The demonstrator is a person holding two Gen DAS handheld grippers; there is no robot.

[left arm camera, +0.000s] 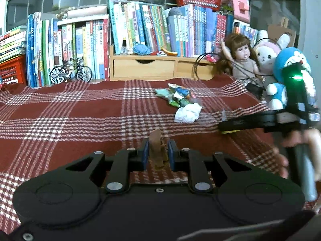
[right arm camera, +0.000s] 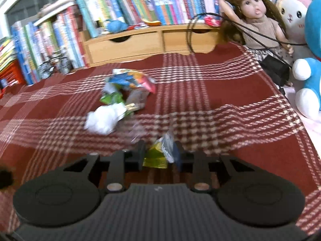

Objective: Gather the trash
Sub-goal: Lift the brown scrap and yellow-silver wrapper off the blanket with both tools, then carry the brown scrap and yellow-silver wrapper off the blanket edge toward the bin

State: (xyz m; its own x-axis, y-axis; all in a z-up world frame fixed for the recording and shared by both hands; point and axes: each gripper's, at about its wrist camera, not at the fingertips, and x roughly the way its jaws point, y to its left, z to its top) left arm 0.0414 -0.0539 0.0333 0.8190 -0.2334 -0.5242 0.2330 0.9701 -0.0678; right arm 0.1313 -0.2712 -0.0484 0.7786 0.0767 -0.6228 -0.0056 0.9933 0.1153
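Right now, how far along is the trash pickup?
Nothing visibly binned; no bin in view. In hand: left gripper shut on a brown scrap, right gripper shut on a yellow wrapper. Left on the cloth: white tissue and the wrapper pile.

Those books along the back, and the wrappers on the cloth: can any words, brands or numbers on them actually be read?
None can be read with confidence.
Book spines: printed characters show, but too small and soft to read.
Pile of wrappers: colours only, no legible text.
Yellow wrapper held in the right gripper: blurred by motion.
Brown scrap held in the left gripper: no print visible.
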